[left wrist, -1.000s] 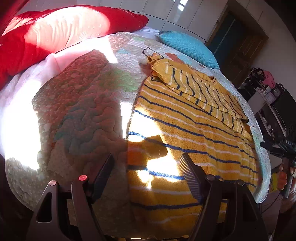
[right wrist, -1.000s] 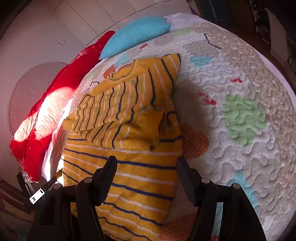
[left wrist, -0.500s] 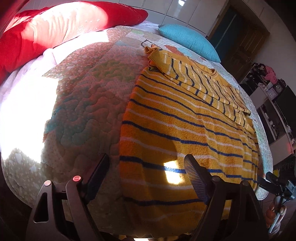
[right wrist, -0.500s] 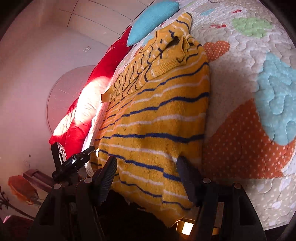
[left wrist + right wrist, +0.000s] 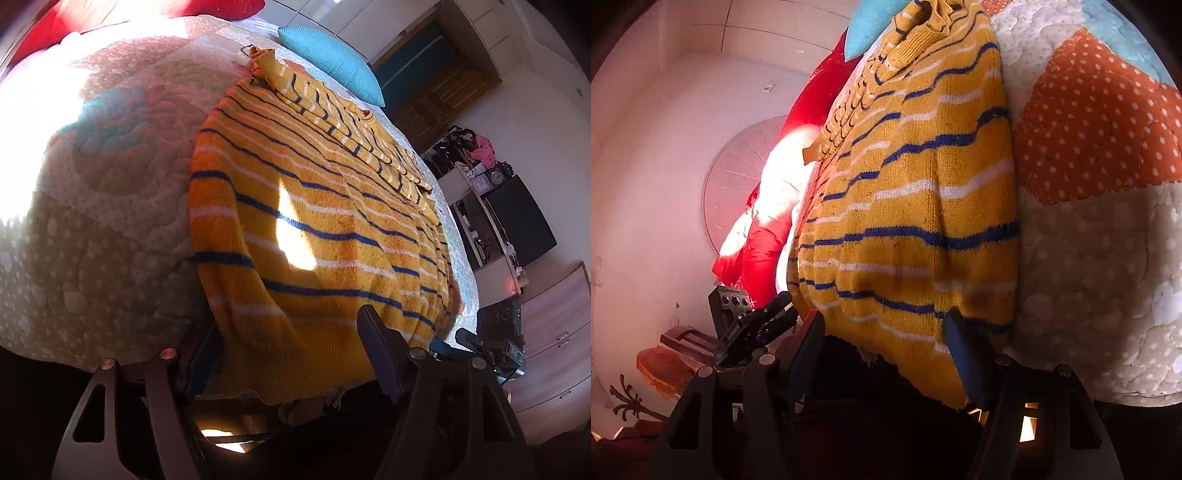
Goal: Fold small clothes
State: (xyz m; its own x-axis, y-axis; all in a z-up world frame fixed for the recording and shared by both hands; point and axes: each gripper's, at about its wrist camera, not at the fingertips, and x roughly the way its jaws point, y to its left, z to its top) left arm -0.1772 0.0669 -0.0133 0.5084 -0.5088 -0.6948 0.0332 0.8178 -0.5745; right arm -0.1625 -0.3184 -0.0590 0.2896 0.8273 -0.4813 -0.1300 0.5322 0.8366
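1. Left wrist view gives me the quilt (image 5: 92,229) covering the bed, patterned in dots and colored patches.
2. On it I see the striped yellow sweater (image 5: 332,221) spread flat, its hem hanging over the near edge.
3. A blue pillow (image 5: 332,62) lies past the collar.
4. My left gripper (image 5: 288,354) sits released, fingers straddling the hem.
5. My right gripper (image 5: 882,350) is likewise released at the hem's other corner.

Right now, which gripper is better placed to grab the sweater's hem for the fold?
Roughly even. The left gripper and right gripper are both open, each straddling a bottom corner of the yellow striped sweater where its hem overhangs the quilt. Neither has closed yet; both should likely grip together.
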